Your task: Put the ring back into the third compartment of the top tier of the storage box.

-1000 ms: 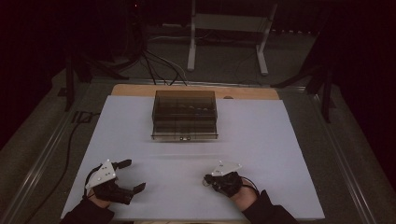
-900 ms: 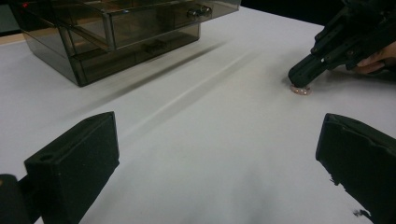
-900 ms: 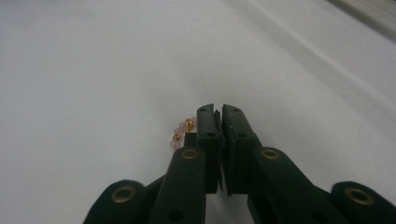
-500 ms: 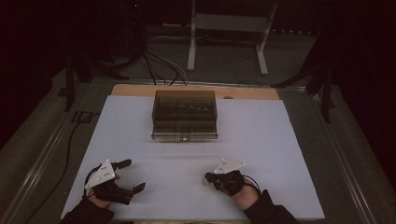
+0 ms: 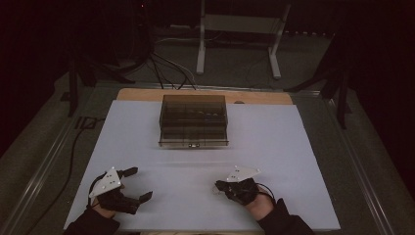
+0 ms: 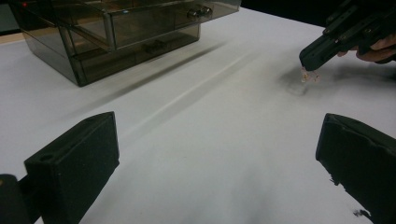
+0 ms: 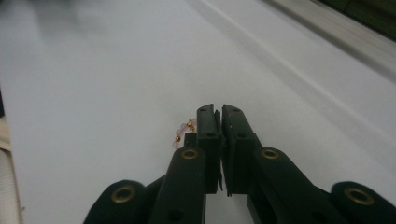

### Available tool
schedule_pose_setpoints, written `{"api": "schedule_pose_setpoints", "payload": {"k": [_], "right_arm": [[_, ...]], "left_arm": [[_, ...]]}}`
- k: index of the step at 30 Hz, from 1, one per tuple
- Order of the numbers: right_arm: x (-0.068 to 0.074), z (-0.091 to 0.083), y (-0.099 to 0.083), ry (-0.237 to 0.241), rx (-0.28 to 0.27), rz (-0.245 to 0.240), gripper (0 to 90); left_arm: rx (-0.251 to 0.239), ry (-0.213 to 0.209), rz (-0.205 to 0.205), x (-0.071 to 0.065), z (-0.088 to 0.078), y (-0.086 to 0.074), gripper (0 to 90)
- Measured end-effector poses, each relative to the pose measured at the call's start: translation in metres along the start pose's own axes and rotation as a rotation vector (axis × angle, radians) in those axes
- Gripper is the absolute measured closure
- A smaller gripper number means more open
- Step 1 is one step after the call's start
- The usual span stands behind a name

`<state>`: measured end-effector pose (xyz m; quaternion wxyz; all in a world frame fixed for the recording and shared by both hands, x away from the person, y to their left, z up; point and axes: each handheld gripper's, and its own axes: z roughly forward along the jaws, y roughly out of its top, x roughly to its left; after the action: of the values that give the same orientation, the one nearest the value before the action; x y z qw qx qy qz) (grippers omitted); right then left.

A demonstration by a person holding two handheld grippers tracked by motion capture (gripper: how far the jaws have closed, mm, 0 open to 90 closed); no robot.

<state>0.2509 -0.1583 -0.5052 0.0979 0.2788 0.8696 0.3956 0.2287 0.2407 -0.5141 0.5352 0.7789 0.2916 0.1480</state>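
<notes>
The left tool [image 5: 136,185] rests at the near left of the white surface [image 5: 293,147], jaws spread wide with nothing between them. To its right, the right tool [image 7: 215,114] is pinched fully together on a small pink-beaded piece of jewellery with gold links [image 7: 183,132], at the near edge just above the surface. The step looks like carrying it to the smoked plastic drawer box [image 5: 194,120] at the far middle. Next, a drawer must be opened, likely by the free tool. What the drawers hold I cannot tell.
</notes>
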Motion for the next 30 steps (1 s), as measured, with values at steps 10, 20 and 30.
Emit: {"api": "schedule_pose_setpoints", "payload": {"k": [10, 20, 30], "right_arm": [[0.001, -0.009, 0.004, 0.002, -0.015, -0.011, 86.4], [0.0, -0.016, 0.008, -0.001, -0.026, -0.008, 86.4], [-0.002, -0.018, 0.01, 0.002, -0.03, -0.01, 86.4]], "left_arm": [[-0.004, -0.002, 0.0, 0.0, 0.0, 0.0, 0.6], [-0.001, -0.001, 0.002, 0.0, 0.0, 0.0, 0.6], [-0.001, -0.003, 0.0, -0.001, 0.0, 0.0, 0.6]]}}
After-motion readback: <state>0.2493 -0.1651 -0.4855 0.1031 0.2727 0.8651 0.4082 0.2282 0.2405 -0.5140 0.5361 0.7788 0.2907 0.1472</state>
